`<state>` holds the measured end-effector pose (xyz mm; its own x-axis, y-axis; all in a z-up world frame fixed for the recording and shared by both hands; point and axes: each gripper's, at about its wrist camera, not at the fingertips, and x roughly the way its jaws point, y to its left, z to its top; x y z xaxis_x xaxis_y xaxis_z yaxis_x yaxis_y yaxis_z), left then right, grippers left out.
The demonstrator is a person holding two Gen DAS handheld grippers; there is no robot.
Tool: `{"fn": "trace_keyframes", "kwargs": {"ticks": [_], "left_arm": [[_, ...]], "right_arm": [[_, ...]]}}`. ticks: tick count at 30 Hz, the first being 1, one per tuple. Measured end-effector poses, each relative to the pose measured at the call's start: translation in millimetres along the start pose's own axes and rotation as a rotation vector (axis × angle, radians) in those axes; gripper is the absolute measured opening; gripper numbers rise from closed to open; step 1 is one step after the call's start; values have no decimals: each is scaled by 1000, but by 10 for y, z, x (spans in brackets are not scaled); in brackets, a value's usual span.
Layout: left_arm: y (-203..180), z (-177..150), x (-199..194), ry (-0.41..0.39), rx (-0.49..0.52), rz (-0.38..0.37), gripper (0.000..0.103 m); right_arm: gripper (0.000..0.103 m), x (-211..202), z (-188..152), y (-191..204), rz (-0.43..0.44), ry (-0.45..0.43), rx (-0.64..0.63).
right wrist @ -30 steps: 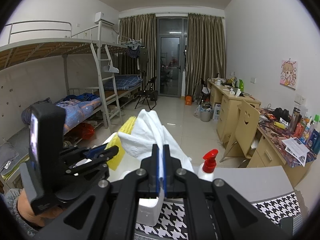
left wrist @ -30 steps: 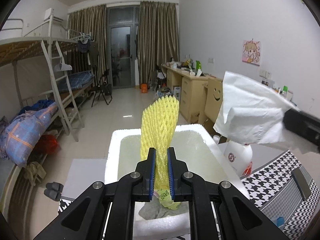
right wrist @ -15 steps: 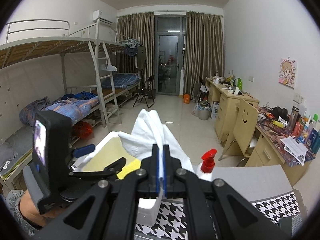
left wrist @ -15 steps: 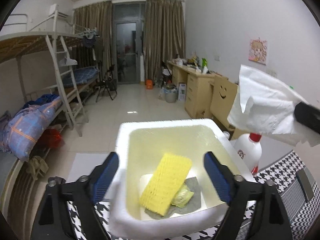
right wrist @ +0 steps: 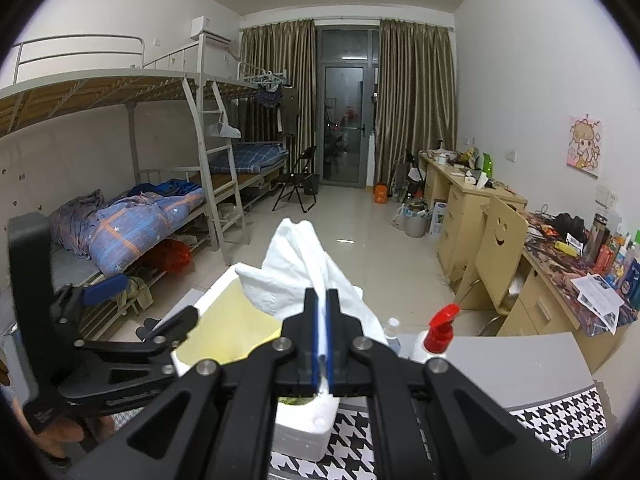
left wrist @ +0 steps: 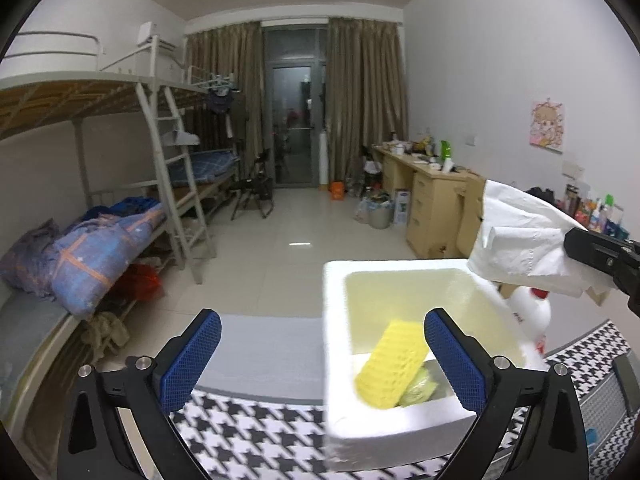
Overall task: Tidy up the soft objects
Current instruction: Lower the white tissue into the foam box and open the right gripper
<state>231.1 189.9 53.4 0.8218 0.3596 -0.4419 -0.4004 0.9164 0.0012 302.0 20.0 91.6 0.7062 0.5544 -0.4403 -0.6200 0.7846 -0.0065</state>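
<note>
Left gripper (left wrist: 322, 354) stands wide open, empty, beside the foam box (left wrist: 336, 320), where the yellow foam net (left wrist: 390, 368) lies. Right gripper (right wrist: 322, 332) is clamped on white tissue (right wrist: 304, 264), held above the box. Tissue appears light, limp, tear-prone — pinch a bunched fold, not one edge.

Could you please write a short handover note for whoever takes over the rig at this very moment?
Left claw: open, empty, beside the white foam box.
Right claw: shut on the white tissue, held above the box.
Done: yellow foam net lies inside the box, on a greenish item.
Left: probably lower the tissue into the box and release.
</note>
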Motion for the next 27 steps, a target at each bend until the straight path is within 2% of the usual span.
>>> {"fn": "trace_keyframes", "kwargs": {"ticks": [6, 17, 27], "left_arm": [[171, -38, -68, -8, -28, 33, 102], [331, -99, -221, -27, -32, 75, 102], [407, -141, -314, -45, -42, 79, 102]], "right_arm": [[5, 132, 12, 48, 46, 26, 16], [5, 432, -22, 202, 77, 91, 5], [7, 710, -67, 188, 62, 159, 39]]}}
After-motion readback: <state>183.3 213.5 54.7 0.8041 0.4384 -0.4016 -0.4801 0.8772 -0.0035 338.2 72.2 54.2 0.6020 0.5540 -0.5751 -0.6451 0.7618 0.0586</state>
